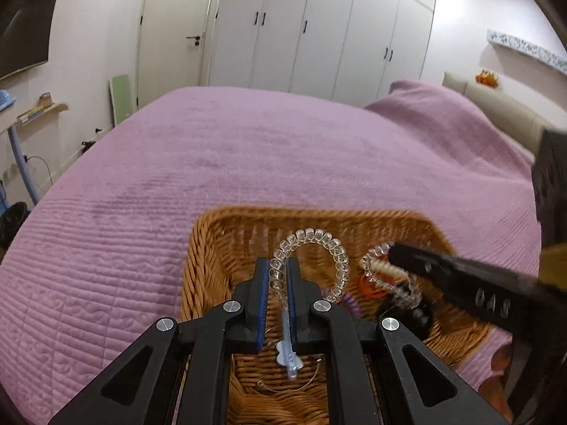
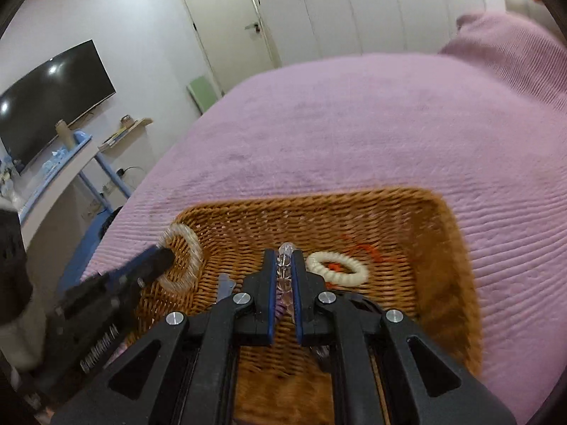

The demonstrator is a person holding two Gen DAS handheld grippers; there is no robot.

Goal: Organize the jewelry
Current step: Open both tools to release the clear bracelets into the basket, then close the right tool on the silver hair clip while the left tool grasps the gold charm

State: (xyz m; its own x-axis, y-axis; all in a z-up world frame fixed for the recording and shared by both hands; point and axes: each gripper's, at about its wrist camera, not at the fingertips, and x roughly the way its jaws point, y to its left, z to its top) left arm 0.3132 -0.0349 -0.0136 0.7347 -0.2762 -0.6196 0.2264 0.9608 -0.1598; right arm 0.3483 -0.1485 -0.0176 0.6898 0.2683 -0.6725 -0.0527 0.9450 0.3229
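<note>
While both grippers hang over a wicker basket point(image 1: 219, 244) set on a purple quilted bedspread point(image 1: 141, 184), each is clenched on a bracelet of clear beads. Left wrist view: the left gripper point(image 1: 278, 269) has its blue-padded fingers point(image 1: 263, 283) nearly together, pinching one side of a clear bead bracelet point(image 1: 338, 258); the rest of the loop arcs up and to the right, free of the pads and above the basket floor. A small pale-blue charm point(image 1: 288, 354) dangles between the fingers below the grip, and a thin wire-like strand point(image 1: 294, 386) lies on the weave beneath it. Right wrist view: the right gripper point(image 2: 284, 265) is likewise closed, with a second clear bead bracelet point(image 2: 283, 272) caught edge-on between its pads, so that only a short run of beads shows above the tips. Just to the right of those tips, a cream ribbed ring point(image 2: 336, 269) lies flat on the basket floor, with orange thread point(image 2: 365, 249) beside it and partly inside it. Seen from the left wrist, the right gripper enters from the right, its tip over the basket's right half, where the cream ring, an orange piece and dark items crowd together; their exact contact cannot be told. Behind the bed stand white wardrobe doors point(image 1: 319, 35); a dark television point(image 2: 49, 102) hangs on the left wall.
</note>
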